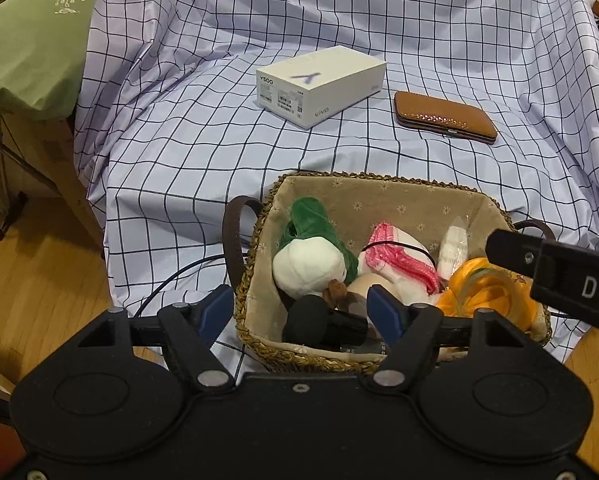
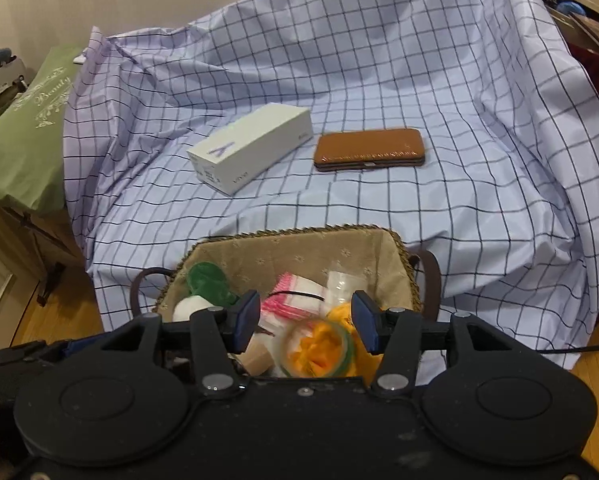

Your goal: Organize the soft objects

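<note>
Low in both frames, the woven basket (image 1: 259, 280) holds the soft toys (image 1: 311, 264), and a careless lift could snag its rim or drag one out, since the left gripper (image 1: 299, 312) and right gripper (image 2: 305, 320) hover with jaws apart, gripping nothing.

Box (image 1: 319, 84) left of wallet (image 1: 445, 117), behind basket (image 1: 379, 192).
</note>
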Motion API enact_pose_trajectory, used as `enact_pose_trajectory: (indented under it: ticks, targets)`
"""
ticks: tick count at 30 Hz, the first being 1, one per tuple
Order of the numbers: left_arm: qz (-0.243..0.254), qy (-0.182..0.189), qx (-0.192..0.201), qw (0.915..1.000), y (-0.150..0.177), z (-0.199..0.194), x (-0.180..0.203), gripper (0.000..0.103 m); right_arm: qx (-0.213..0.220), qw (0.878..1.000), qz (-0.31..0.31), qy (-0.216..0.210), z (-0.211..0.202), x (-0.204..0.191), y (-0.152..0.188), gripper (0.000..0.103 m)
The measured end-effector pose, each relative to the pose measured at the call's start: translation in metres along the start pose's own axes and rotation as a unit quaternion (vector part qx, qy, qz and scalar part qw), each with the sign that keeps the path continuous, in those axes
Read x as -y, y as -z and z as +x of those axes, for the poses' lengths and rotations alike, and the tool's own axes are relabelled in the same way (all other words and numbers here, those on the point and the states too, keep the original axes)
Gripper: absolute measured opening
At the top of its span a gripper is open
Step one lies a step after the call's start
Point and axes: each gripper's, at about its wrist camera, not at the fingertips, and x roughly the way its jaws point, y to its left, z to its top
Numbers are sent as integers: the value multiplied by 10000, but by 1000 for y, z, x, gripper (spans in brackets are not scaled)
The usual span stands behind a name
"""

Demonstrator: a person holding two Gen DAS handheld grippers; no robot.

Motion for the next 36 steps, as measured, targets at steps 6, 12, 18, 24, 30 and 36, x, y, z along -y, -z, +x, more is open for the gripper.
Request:
enact_pose_trajectory:
  ticks: [6,12,18,24,30,36]
  targets:
    - [-27,2,13,10000,0,-1,-1,69,50,10000,-18,80,-2,0,0,53]
    - [-24,1,20,10000,1,-1,-1,70,72,9992,-57,389,-2,6,3,56]
    - [4,-12,44,10000,1,-4,1,70,10,9983,-61,579,0,10,7,59]
    - [31,-14,88,10000,1,-6,2,75,3,9971,9,762,0,14,13,62]
    - [83,-3,87,9999,2,-7,3,75,-28,9968,137,785,1,18,14,63]
    - [81,-8,81,9999,2,-7,4,75,-59,9969,146,771,2,18,16,65]
